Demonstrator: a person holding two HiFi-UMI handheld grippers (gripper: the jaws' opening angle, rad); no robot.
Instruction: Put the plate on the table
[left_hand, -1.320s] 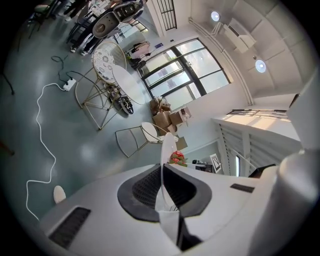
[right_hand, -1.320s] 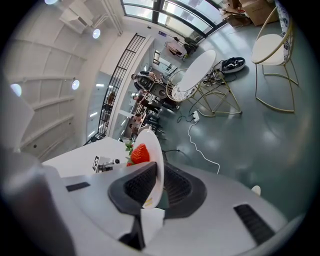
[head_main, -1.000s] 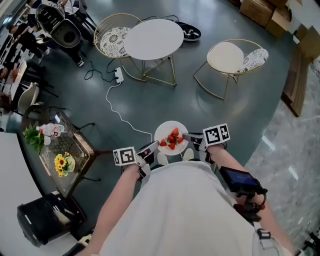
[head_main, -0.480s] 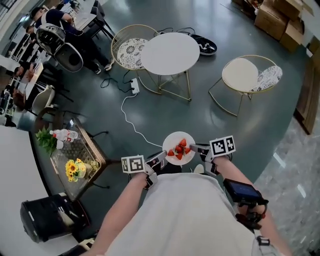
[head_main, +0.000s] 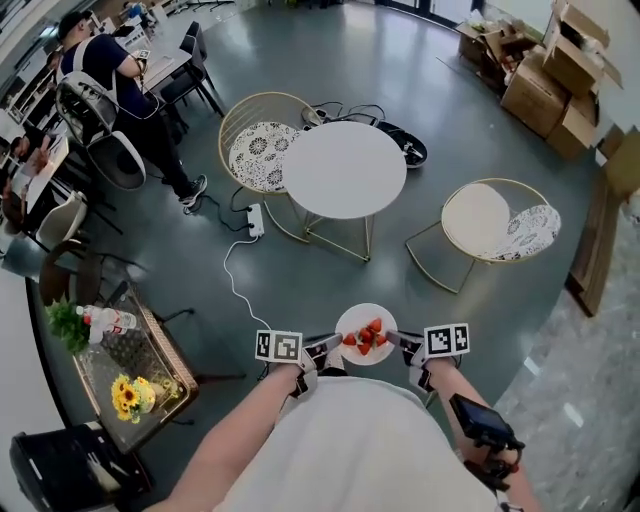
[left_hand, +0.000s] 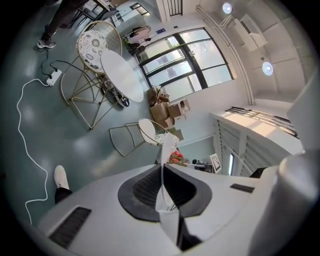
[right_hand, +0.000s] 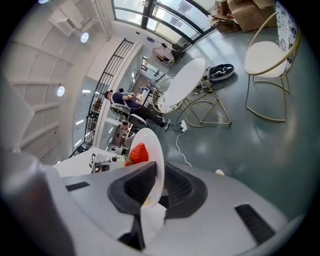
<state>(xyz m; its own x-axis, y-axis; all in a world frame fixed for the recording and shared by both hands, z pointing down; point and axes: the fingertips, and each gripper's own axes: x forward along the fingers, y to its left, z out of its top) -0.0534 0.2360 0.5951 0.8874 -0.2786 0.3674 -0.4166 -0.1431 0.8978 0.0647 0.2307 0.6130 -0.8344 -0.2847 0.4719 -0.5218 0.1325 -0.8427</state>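
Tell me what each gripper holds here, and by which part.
Both hold the one white plate with strawberries by its rim: the left gripper is shut on its left edge, the right gripper on its right edge.

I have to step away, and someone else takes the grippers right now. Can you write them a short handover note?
Left gripper: shut on the left rim of the plate.
Right gripper: shut on the opposite rim.
Plate: held roughly level close in front of the person, above the floor, with strawberries on it.
Round white table: ahead, some way off.
Done: plate is up between both grippers.
Left: walk to the table, set the plate down, open both grippers.
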